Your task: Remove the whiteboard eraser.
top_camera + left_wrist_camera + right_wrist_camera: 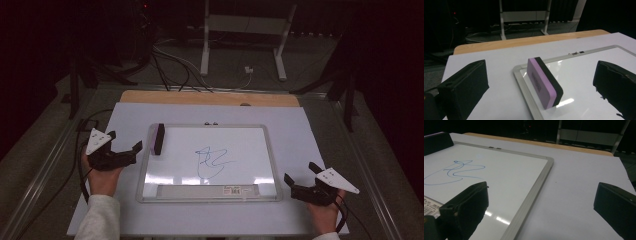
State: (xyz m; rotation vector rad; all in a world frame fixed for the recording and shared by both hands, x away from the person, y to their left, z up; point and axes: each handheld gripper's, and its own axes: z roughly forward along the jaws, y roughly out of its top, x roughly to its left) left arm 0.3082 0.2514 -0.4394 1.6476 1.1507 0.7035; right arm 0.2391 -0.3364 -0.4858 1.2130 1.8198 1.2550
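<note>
- High view: the eraser (159,138) stands on edge at the whiteboard's (267,165) left end, long axis running away from the person. The left gripper (125,141), jaws spread and empty, sits just left of it; the right gripper (300,176), also spread, lies well apart beyond the scribble (212,161).
- Left gripper view: the eraser (544,82) lies ahead between the jaws.
- Right gripper view: the eraser (437,142) sits far across the board.

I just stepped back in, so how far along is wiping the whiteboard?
Nothing is wiped yet: the blue scribble is whole on the whiteboard. The left gripper is open, facing the eraser; the right gripper waits open beside the frame. Grasping and wiping remain.
</note>
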